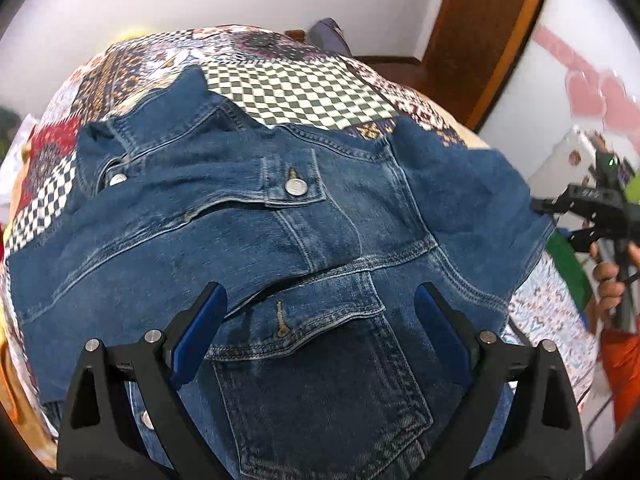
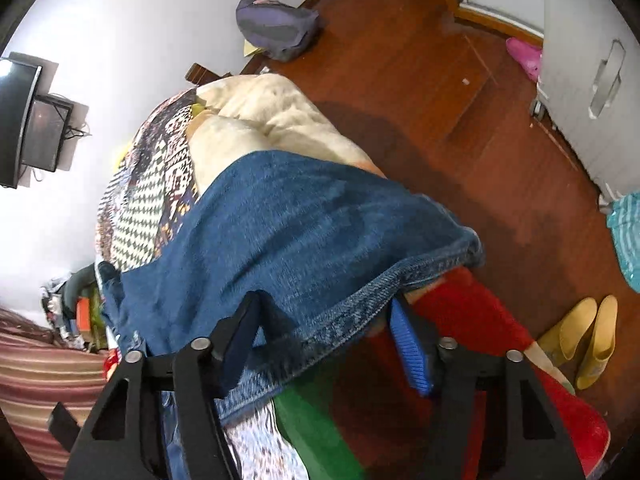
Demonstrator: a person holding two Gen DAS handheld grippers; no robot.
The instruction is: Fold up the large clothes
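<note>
Denim jacket (image 1: 304, 216) lies spread on patchwork bedspread (image 1: 296, 92).

The denim jacket (image 1: 280, 220) runs past the bottom edge (right wrist view blurs its weave).

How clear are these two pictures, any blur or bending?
Left wrist view: the denim jacket is sharp at centre, stitching crisp, though the fisheye bulges the bed; the right edge smears. Right wrist view: softer, the jacket hem slightly blurred, floor curved.
</note>
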